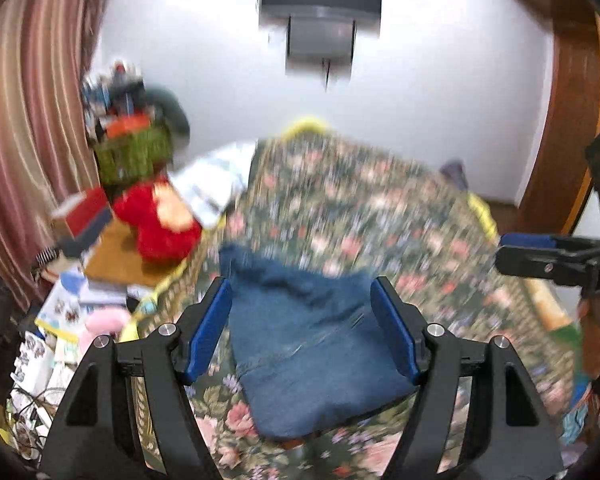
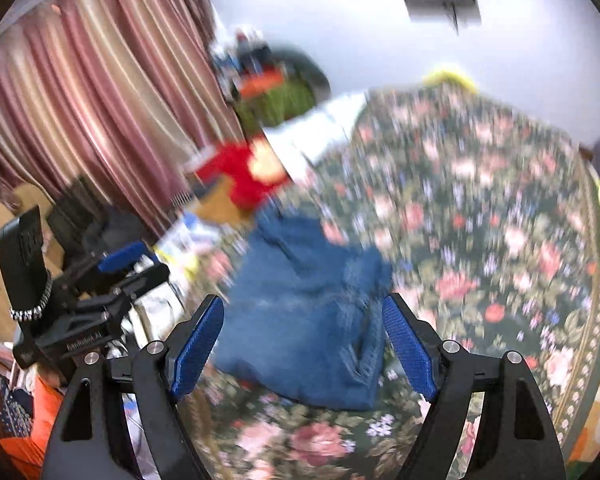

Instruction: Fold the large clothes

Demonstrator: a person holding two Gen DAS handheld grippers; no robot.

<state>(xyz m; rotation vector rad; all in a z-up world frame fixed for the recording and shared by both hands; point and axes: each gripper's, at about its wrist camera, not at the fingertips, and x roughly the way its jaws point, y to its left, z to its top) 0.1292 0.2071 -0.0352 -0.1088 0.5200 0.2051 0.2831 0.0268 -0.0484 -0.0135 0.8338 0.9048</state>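
While both views show folded jeans [image 1: 316,344], only the right shows the left claw [image 2: 128,258]

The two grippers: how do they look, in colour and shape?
Both the left gripper and the right gripper have angular black frames with silver round screws. Their fingers carry long blue pads with a fine ribbed texture. White lettering, too blurred to read, marks the left one.

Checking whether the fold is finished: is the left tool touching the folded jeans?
Apart. The right wrist view shows the left tool raised off to the side of the jeans, which lie folded on the floral bedspread, with its blue pads clear of the denim.
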